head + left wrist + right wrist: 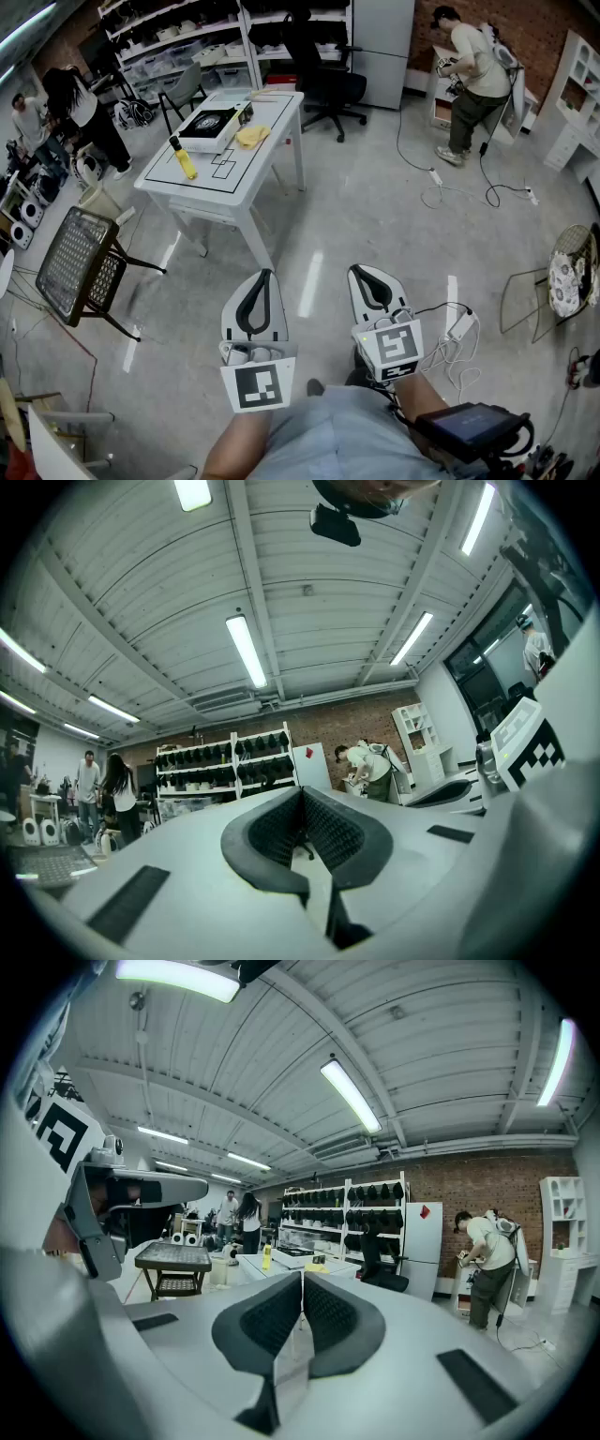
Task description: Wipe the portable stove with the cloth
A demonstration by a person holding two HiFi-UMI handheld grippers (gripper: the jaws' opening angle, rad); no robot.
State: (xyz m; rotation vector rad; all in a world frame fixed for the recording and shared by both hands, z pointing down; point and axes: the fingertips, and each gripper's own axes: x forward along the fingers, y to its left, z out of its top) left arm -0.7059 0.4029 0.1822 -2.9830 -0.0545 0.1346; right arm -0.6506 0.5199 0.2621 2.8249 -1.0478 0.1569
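Head view: portable stove (211, 127) is sitting on the white table (265, 178), well apart from me across the floor (375, 187). Yellow cloth (251, 136) is lying just beside it; yellow bottle (183, 157) is lying near its other side. Left gripper (266, 275): jaws are pressing together on nothing. Right gripper (362, 270): likewise, jaws meeting, empty. Step in hand, as I am judging it: approaching the table. I am planning to close in first, spread one pair of jaws only above the cloth, and pinch a raised fold, avoiding the bottle.
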